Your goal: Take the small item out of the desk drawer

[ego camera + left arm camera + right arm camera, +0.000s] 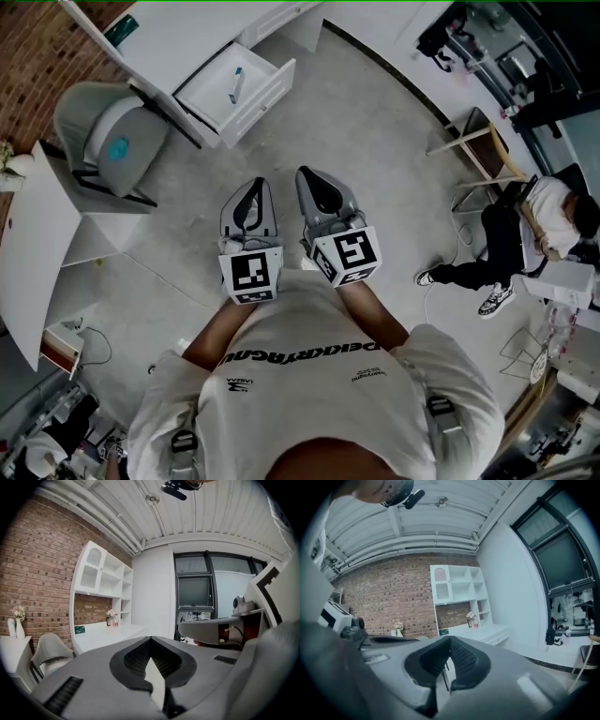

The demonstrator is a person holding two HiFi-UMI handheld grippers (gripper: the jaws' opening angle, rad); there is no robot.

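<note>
The task looks barely begun. The drawer [265,97] of the white counter [187,37] stands open, yet the small item [236,84] lies untouched inside it. The left hand-held gripper [255,184] and the right hand-held gripper [310,174] are empty, jaws together, side by side near the person's chest — well apart from the item, bare floor between.
</note>
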